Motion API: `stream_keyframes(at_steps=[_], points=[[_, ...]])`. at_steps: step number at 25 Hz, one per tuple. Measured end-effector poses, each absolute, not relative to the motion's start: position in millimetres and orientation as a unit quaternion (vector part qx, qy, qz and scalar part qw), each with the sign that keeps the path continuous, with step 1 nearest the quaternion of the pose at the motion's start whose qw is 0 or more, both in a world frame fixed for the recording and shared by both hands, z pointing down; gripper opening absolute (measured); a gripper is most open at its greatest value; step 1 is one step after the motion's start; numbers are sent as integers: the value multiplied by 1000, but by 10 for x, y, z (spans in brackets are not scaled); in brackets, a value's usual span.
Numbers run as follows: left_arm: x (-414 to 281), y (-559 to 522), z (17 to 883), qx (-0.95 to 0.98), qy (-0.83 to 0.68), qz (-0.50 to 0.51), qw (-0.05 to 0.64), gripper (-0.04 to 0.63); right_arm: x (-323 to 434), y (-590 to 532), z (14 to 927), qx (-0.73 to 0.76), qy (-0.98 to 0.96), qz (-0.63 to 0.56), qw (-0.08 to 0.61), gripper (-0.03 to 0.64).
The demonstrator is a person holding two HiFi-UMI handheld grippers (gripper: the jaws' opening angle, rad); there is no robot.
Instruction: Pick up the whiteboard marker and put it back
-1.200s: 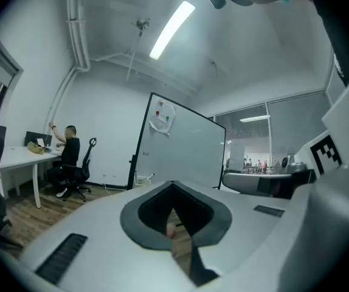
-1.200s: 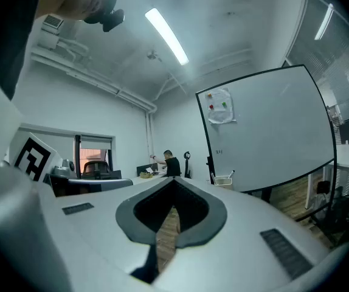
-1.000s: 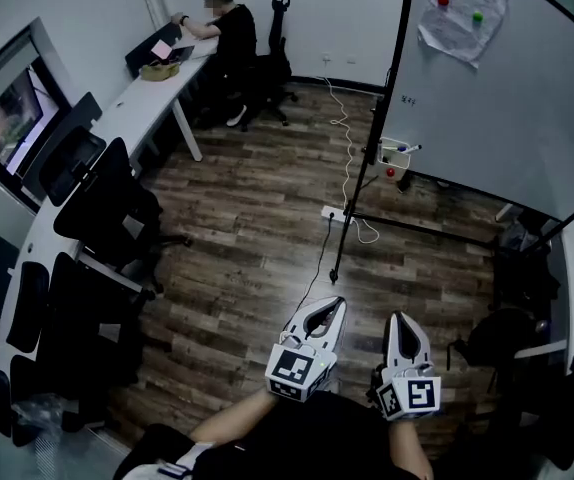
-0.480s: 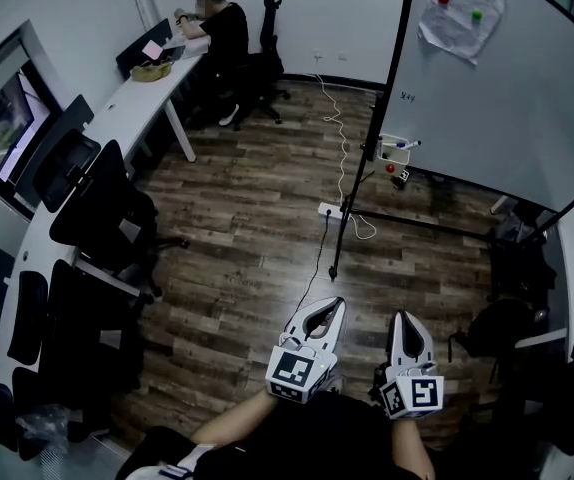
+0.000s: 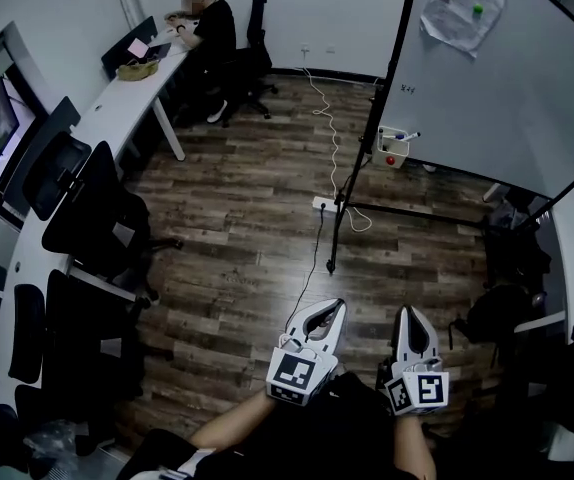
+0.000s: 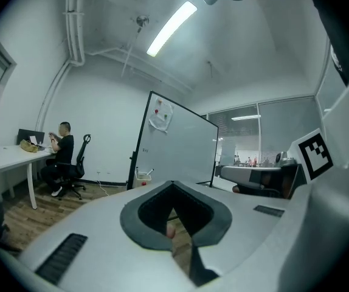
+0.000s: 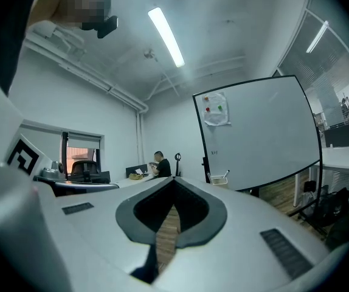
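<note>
The head camera looked steeply down onto the wooden floor [image 5: 247, 218], with the left hand-held gripper [image 5: 329, 308] and right hand-held gripper [image 5: 410, 313] close at its bottom edge. Each gripper camera faced roughly level along its own jaws. All three views shared the distant whiteboard [image 5: 507, 98] and the seated person [image 5: 204, 18].

No legible text, marks on whiteboard [image 5: 507, 98] too small to read

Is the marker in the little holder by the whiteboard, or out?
In: the marker leans out of the holder beside the whiteboard.
</note>
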State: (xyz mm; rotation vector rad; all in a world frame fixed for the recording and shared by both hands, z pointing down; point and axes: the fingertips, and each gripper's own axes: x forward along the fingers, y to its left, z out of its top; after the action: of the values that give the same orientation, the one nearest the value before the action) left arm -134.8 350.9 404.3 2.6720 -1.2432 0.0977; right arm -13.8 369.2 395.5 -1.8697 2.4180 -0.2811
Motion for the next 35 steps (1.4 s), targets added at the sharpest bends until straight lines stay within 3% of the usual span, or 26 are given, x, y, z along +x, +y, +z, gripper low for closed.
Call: stream_keyframes(at_steps=[17, 35], points=[[-1325, 3227, 4109, 901, -419, 21, 107, 8, -62, 3434, 3977, -618, 781, -87, 34, 14], [-660, 1948, 4089, 887, -450, 12, 100, 8, 495, 2167, 4071, -584, 806, -90, 38, 14]])
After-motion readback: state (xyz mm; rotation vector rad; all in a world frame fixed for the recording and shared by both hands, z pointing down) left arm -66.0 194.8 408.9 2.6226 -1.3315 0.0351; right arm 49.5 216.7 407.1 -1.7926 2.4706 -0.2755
